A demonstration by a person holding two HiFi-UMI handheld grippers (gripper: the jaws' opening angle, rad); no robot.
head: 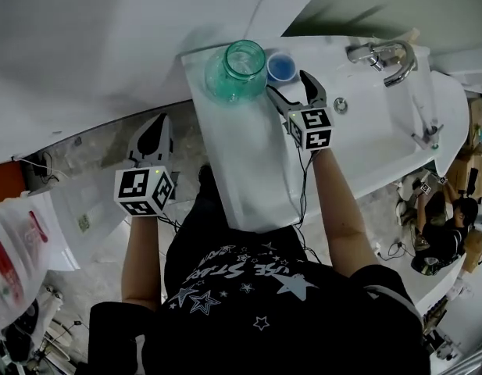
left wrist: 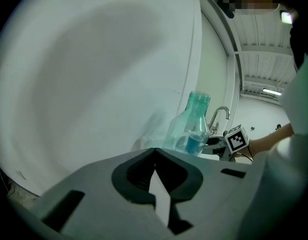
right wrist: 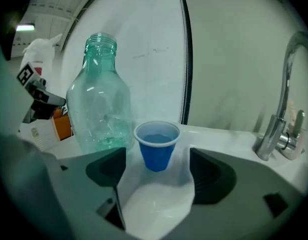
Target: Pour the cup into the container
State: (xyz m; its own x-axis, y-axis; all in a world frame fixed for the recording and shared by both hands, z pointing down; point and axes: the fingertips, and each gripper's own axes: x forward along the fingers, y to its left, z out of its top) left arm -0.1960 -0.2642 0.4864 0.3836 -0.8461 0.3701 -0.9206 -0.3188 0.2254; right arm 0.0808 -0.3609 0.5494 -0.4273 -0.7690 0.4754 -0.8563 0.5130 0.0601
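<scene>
- Head view: the blue cup (head: 282, 67) stands at the far edge of the white tabletop (head: 248, 170), just beside the clear green-tinted container (head: 239, 69). A faucet (head: 385, 57) sits off to the right. The right tool (head: 287, 83) points at the cup. The left tool (head: 156, 127) hangs off the tabletop's left side, well apart from both.
- Left gripper view: the left tool's jaws are together with nothing between them. The container and cup show far ahead.
- Right gripper view: the right tool's jaws stand wide apart. The cup is upright just ahead, centred on the gap, and neither pad touches it. It appears to hold liquid fairly high up.
- The step in hand looks like the grasp. Slide forward until the pads flank the cup's wall at mid-height, then close gently, since a thin cup would likely buckle and slop over.
- Keep the cup level while lifting. The container's neck is narrow, so set the cup's rim right over the mouth and tilt slowly.
- The idle left tool could steady the container, which looks light.
</scene>
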